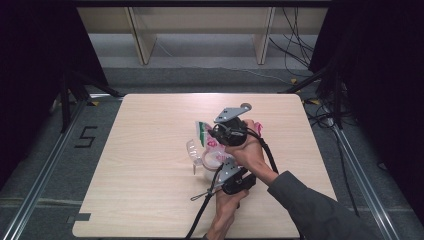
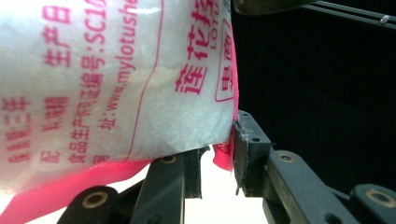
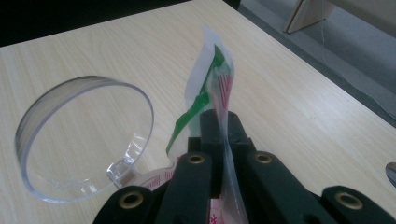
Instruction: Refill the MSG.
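My right fingers [image 3: 219, 126] are clenched flat on the upper seal of a white plastic pouch with pink printed lettering and a green-striped top edge [image 3: 212, 79], while my left fingers [image 2: 217, 154] pinch the pouch's pink bottom corner, its granular white filling bulging just above them. The pouch hangs between my two hands over the middle of the pale wood-grain worktop [image 1: 150, 200], right beside a clear plastic measuring cup with a handle [image 3: 86, 140] that lies tipped on its side, its mouth turned toward the pouch. To open the seal cleanly, I judge that I should keep the right grip firm and close to the top edge, hold the lower corner steady, and pull the two apart along the seal rather than across the filled body, so no grains spill. The cup sits near enough to be knocked by a sideways tug; the trailing black cable [image 1: 202, 210] near my left hand could also snag. Beyond the worktop stand pale wooden shelf legs [image 1: 142, 40], well apart from the work.
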`<control>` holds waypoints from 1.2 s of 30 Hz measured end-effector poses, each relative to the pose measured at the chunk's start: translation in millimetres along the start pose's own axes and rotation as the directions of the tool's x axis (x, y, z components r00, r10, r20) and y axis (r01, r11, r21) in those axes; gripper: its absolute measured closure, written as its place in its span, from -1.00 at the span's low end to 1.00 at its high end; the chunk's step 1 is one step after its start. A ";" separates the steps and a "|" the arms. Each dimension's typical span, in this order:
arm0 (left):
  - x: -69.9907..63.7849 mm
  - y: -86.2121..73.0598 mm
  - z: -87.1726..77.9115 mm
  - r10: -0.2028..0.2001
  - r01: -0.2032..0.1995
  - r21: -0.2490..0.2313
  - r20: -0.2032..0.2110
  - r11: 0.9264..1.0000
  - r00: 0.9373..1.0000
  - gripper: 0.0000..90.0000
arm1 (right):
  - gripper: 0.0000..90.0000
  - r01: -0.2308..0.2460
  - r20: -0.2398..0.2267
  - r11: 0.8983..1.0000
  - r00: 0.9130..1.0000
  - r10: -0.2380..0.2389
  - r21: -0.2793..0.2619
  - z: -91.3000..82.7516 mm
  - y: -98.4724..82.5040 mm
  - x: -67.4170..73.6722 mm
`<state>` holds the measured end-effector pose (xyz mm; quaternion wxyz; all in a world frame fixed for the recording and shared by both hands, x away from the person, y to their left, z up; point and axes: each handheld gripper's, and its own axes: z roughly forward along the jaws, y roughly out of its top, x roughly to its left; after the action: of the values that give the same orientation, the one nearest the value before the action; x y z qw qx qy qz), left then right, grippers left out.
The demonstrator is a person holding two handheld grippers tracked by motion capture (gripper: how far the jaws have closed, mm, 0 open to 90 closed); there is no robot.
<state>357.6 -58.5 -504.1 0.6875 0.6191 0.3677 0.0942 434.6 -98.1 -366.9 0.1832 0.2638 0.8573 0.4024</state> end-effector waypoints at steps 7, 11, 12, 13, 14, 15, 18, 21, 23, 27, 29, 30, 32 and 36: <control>1.6 0.4 -1.5 0.027 -0.027 0.018 -0.003 0.999 1.000 0.65 | 1.00 -0.004 -0.013 1.000 1.000 0.004 0.008 1.5 -0.7 0.2; 1.9 0.3 -1.5 0.028 -0.028 0.015 0.001 0.999 1.000 0.65 | 1.00 0.002 -0.015 1.000 1.000 -0.002 -0.010 0.2 0.3 -1.4; 1.5 0.6 -1.7 0.028 -0.028 0.018 -0.003 0.999 1.000 0.65 | 1.00 -0.003 -0.021 1.000 1.000 0.003 -0.002 0.0 0.1 -1.0; 1.3 0.5 -1.6 0.027 -0.027 0.015 -0.001 1.000 1.000 0.65 | 1.00 -0.006 -0.002 1.000 1.000 0.006 -0.009 0.3 -0.4 0.2; 1.5 0.2 -1.2 0.025 -0.025 0.009 0.003 1.000 1.000 0.65 | 1.00 -0.005 -0.004 1.000 1.000 0.005 -0.003 0.1 -0.2 0.6; 2.7 -0.3 -0.2 0.026 -0.026 -0.002 0.018 1.000 0.999 0.65 | 1.00 -0.001 -0.005 1.000 1.000 0.001 -0.009 0.6 -0.1 -0.1; 1.6 0.7 -1.6 0.031 -0.031 0.016 -0.001 0.999 1.000 0.65 | 1.00 0.003 -0.022 1.000 1.000 -0.004 -0.005 0.2 0.5 -1.3; 2.2 0.0 -0.1 0.027 -0.027 0.002 0.012 1.000 1.000 0.65 | 1.00 0.006 -0.022 1.000 1.000 -0.006 0.002 0.1 0.5 -1.6; 1.0 0.2 0.7 0.014 -0.014 -0.018 0.022 1.000 1.000 0.65 | 1.00 0.008 -0.021 1.000 1.000 -0.008 0.004 -0.3 0.7 -1.2; 1.6 0.5 0.3 0.024 -0.023 -0.009 0.021 1.000 1.000 0.65 | 1.00 -0.015 -0.006 1.000 1.000 0.015 -0.011 -1.3 0.9 -0.5; 1.2 0.2 0.6 0.019 -0.018 -0.017 0.022 1.000 1.000 0.65 | 1.00 0.014 -0.013 1.000 1.000 -0.014 -0.001 -1.0 1.3 -1.3; 0.4 0.0 1.5 0.004 -0.003 -0.028 0.023 1.000 1.000 0.65 | 1.00 0.015 -0.010 1.000 1.000 -0.015 -0.001 -0.6 1.3 -1.4; 0.4 0.4 1.3 0.004 -0.003 -0.028 0.024 1.000 1.000 0.65 | 1.00 0.002 -0.019 1.000 1.000 -0.002 0.005 -0.3 1.4 -1.1; -0.1 0.8 0.3 0.006 -0.006 -0.015 0.007 1.000 1.000 0.65 | 1.00 0.010 -0.020 1.000 1.000 -0.009 0.004 -0.1 1.9 -0.7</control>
<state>358.0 -58.6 -503.4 0.6931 0.6154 0.3627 0.0967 435.7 -97.5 -365.2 0.1757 0.2560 0.8613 0.4022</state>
